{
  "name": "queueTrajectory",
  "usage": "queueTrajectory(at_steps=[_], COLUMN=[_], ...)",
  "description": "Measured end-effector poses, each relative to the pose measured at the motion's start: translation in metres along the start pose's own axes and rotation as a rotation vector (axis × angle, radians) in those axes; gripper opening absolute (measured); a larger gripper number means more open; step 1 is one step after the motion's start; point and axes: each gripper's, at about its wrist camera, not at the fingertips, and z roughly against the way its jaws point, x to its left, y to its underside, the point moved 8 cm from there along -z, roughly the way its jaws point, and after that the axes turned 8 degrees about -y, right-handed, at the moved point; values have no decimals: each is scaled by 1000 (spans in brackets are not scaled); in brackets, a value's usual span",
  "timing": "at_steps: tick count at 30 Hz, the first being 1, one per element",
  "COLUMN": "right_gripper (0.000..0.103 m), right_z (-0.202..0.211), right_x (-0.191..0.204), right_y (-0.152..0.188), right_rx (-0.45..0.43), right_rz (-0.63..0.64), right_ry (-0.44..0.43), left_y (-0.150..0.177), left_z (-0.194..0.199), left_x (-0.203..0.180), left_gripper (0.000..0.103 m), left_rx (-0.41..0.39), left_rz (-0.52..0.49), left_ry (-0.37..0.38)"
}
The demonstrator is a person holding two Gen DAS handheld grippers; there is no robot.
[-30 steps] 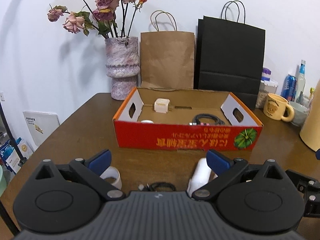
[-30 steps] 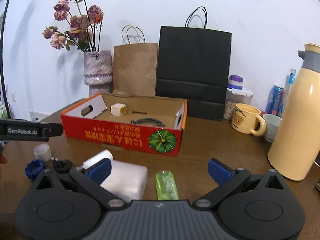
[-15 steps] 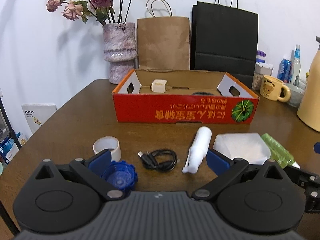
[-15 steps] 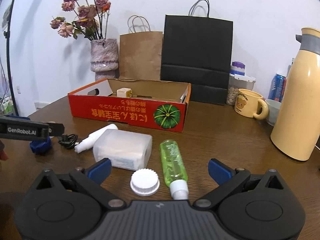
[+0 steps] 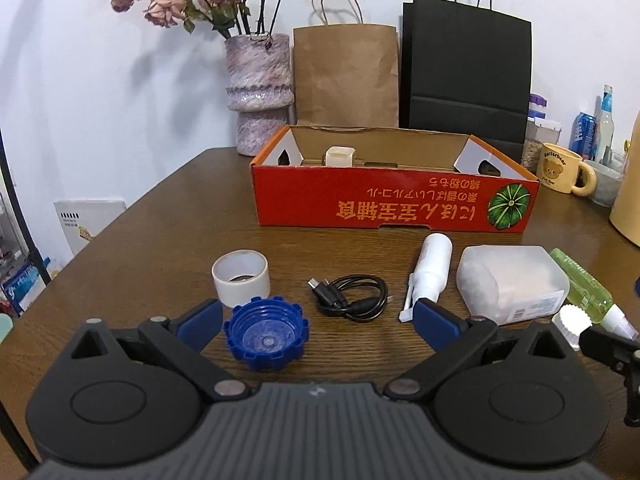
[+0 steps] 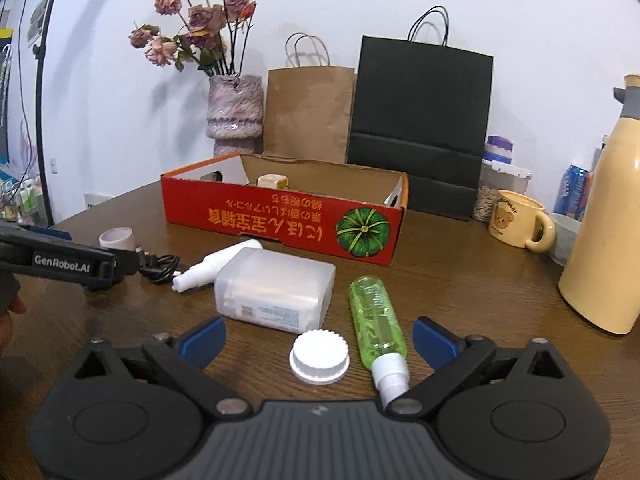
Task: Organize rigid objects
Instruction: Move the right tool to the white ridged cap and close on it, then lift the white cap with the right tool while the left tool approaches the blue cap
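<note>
A red cardboard box [image 5: 394, 204] stands open at mid-table with a white cube [image 5: 340, 156] inside. In front of it lie a white tape roll [image 5: 240, 276], a blue cap [image 5: 266, 338], a black cable [image 5: 350, 296], a white spray bottle [image 5: 430, 270], a translucent plastic box [image 5: 514, 282], a green bottle [image 6: 376, 320] and a white cap [image 6: 319, 356]. My left gripper [image 5: 318, 324] is open and empty, the blue cap just inside its left finger. My right gripper [image 6: 318, 338] is open and empty, with the white cap and the green bottle's nozzle between its fingers.
A vase of dried flowers [image 5: 258, 92], a brown paper bag [image 5: 346, 76] and a black bag [image 5: 466, 76] stand behind the box. A yellow mug [image 6: 518, 224], a tall cream thermos [image 6: 604, 236], cans and jars stand at the right. The table edge runs along the left.
Both grippers have pulled back from the red box toward the near side of the table, bringing the loose items into view. Both stayed open.
</note>
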Motion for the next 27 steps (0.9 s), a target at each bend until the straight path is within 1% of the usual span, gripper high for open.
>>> queueTrajectory(at_steps=[2, 4, 5, 7, 12, 15, 17, 19, 20, 21, 27], right_gripper=[89, 81, 80, 70, 61, 60, 56, 46, 45, 40, 39], right_z=[-2, -5, -7, -12, -26, -35, -39, -43, -45, -45, -43], right_x=[2, 5, 7, 8, 6, 0, -4, -8, -9, -9, -6], right_y=[1, 3, 4, 6, 11, 11, 11, 11, 11, 11, 11], right_rx=[8, 18, 28, 51, 103, 118, 125, 132, 136, 138, 131], right_rz=[5, 13, 15, 17, 2, -21, -43, -62, -68, -73, -71], right_ry=[-11, -26, -35, -42, -42, -29, -26, -26, -24, -27, -45], left_y=[0, 0, 0, 1, 1, 2, 1, 1, 1, 1, 1], left_z=[-1, -1, -1, -1, 1, 1, 1, 1, 1, 2, 2], left_x=[2, 2, 2, 1, 0, 0, 0, 1, 1, 1, 1], left_gripper=[103, 103, 103, 103, 103, 103, 103, 103, 103, 103, 103], left_rx=[3, 5, 7, 7, 0, -1, -2, -2, -1, -1, 2], left_rz=[11, 12, 10, 7, 9, 10, 11, 11, 12, 12, 11], left_ry=[6, 10, 10, 13, 17, 19, 21, 20, 20, 21, 16])
